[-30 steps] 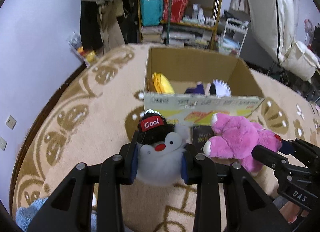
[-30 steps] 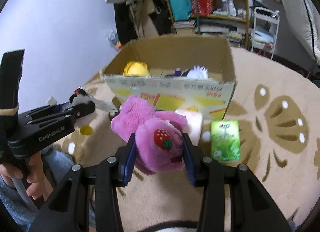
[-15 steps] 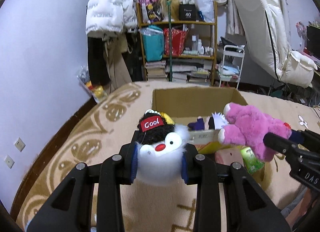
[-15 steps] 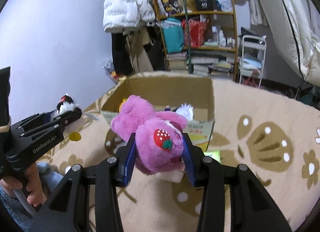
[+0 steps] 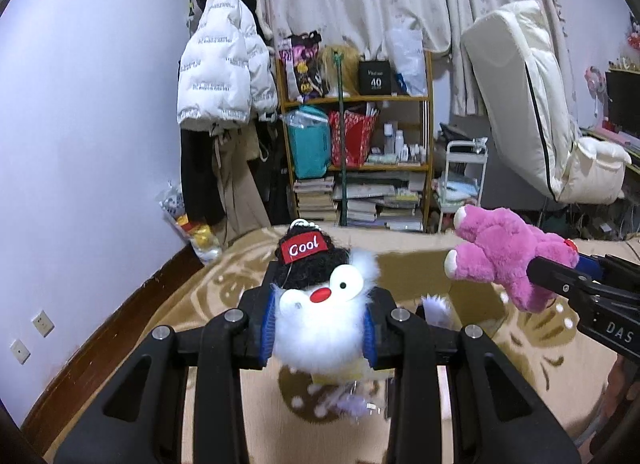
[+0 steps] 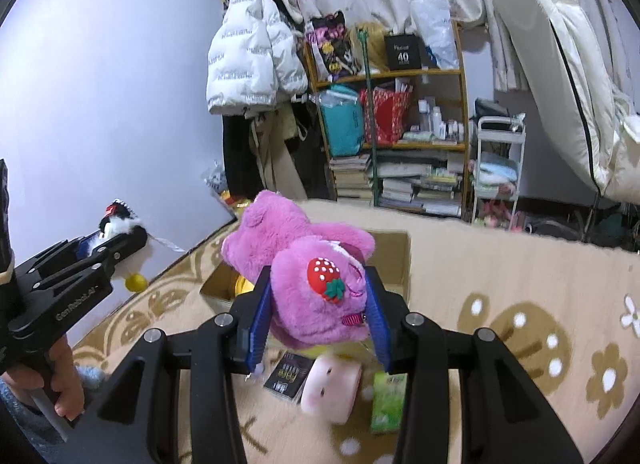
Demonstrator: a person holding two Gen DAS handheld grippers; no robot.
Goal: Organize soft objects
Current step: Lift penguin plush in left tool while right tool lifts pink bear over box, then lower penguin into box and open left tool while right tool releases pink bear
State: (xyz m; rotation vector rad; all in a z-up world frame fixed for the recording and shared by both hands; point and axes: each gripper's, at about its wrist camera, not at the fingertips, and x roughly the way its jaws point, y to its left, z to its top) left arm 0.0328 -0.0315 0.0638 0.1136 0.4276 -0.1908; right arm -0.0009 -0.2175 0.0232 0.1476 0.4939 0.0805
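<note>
Inside the cardboard box (image 6: 394, 260) lies something yellow (image 6: 242, 286); each hand-held gripper clamps a toy: left (image 5: 320, 328) white penguin (image 5: 324, 320), right (image 6: 318, 312) pink bear (image 6: 308, 276).

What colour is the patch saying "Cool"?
Red with white lettering, on the black hat; clearest in the left wrist view.

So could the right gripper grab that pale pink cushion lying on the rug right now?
Probably not yet. The right gripper is already shut on the pink plush bear, so its jaws are full. The pale pink cushion lies uncovered on the rug below, so the bear must go first.
</note>
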